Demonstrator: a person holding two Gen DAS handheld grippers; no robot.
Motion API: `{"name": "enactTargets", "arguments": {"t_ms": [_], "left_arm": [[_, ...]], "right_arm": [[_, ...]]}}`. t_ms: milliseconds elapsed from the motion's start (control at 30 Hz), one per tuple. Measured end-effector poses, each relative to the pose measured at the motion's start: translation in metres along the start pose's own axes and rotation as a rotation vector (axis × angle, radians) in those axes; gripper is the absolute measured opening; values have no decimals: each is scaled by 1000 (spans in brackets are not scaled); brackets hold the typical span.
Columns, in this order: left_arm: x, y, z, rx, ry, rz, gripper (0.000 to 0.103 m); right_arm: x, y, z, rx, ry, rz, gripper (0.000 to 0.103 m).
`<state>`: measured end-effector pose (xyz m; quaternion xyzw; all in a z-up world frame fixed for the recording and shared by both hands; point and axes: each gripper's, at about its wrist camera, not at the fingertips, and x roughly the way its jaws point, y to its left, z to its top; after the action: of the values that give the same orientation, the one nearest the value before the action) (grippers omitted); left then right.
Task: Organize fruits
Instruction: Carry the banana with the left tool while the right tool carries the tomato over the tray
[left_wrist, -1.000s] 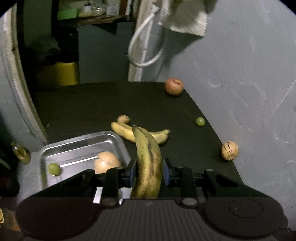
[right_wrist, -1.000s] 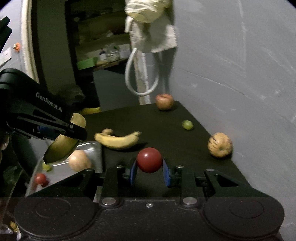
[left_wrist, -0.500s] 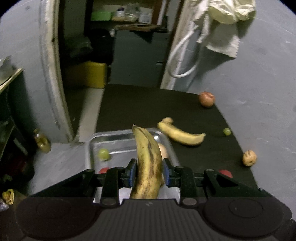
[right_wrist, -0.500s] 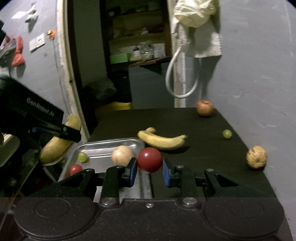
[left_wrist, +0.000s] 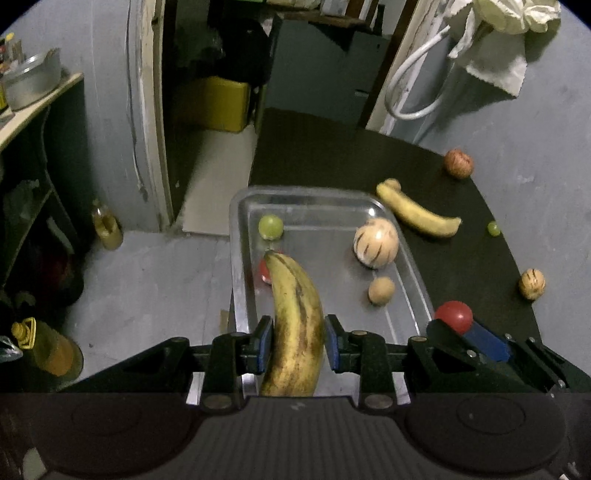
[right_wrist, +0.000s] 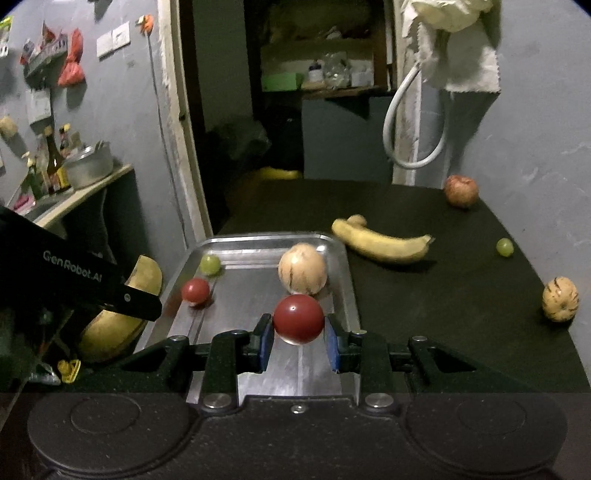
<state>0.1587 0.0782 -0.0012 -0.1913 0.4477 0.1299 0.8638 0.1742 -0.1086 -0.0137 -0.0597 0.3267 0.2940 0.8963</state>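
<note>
My left gripper (left_wrist: 297, 345) is shut on a spotted yellow banana (left_wrist: 295, 325), held above the near left part of the steel tray (left_wrist: 332, 194). My right gripper (right_wrist: 298, 341) is shut on a red round fruit (right_wrist: 298, 318), above the tray's (right_wrist: 266, 236) near end. In the tray lie a green grape (left_wrist: 270, 226), a striped pale melon (left_wrist: 376, 242), a small tan fruit (left_wrist: 381, 290) and a small red fruit (right_wrist: 195, 291). On the black tabletop (right_wrist: 443, 295) lie a second banana (right_wrist: 380, 243), an apple (right_wrist: 460, 190), a grape (right_wrist: 504, 246) and a striped melon (right_wrist: 560, 299).
The tray sits at the table's left edge, with grey floor (left_wrist: 147, 280) and bottles (left_wrist: 107, 229) below. A grey wall (right_wrist: 535, 129) bounds the table on the right. A white hose (right_wrist: 410, 122) and cloth (right_wrist: 461, 48) hang at the back. A shelf with a pot (right_wrist: 88, 166) stands left.
Both grippers have swung left over the tray with their fruits still held. The tray now lies directly ahead in both views.
</note>
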Motion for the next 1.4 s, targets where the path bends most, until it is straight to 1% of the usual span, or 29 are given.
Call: {"name": "enactTargets", "arguments": {"t_ms": [233, 400, 667, 933, 1400], "left_arm": [[15, 4, -12, 2, 60, -25, 32], [24, 6, -13, 25, 80, -33, 32], [42, 5, -8, 77, 101, -36, 32], [53, 7, -5, 125, 118, -48, 32], [58, 10, -3, 145, 125, -76, 33]], "right_arm": [[12, 5, -9, -33, 51, -6, 31], [20, 7, -15, -34, 74, -22, 31], [32, 12, -23, -27, 93, -51, 31], [39, 17, -28, -18, 103, -79, 31], [41, 21, -32, -15, 115, -111, 32]]}}
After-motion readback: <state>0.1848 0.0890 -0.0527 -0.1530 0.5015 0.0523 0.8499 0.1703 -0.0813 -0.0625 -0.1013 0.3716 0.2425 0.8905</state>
